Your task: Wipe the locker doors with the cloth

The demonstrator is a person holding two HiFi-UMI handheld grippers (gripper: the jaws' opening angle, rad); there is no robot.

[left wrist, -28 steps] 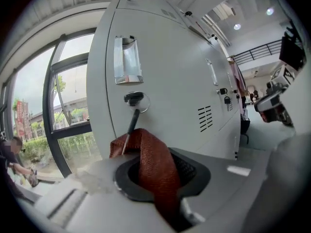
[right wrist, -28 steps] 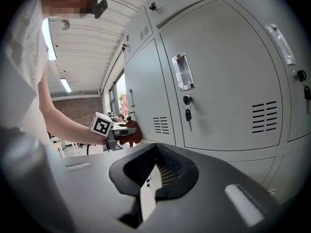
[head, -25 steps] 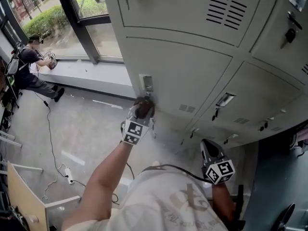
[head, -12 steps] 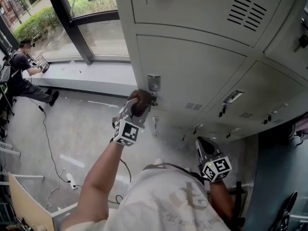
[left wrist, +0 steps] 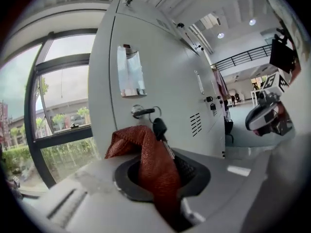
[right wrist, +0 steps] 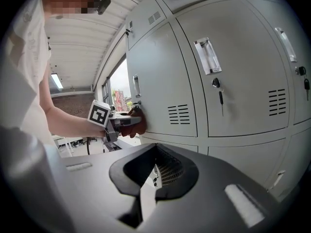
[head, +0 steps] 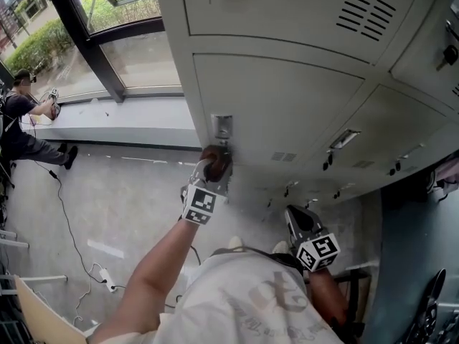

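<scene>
My left gripper (head: 214,166) is shut on a red-brown cloth (head: 216,160) and presses it against the grey locker door (head: 287,106), just below the recessed handle (head: 221,126). In the left gripper view the cloth (left wrist: 155,164) bunches between the jaws, right under the lock and its hanging key (left wrist: 159,128). My right gripper (head: 295,218) hangs lower, to the right and away from the lockers, shut with nothing in it. The right gripper view shows its jaws (right wrist: 154,171) closed together, with the left gripper (right wrist: 124,122) and cloth (right wrist: 136,125) against the door farther off.
More locker doors (head: 401,127) with handles and keys run to the right. A person (head: 20,124) crouches by the window sill at far left. A cable and power strip (head: 107,282) lie on the floor. A dark desk (head: 416,256) stands at right.
The left gripper with the cloth has shifted slightly right and down under the lock since half a second ago. The right gripper has stayed low and shut.
</scene>
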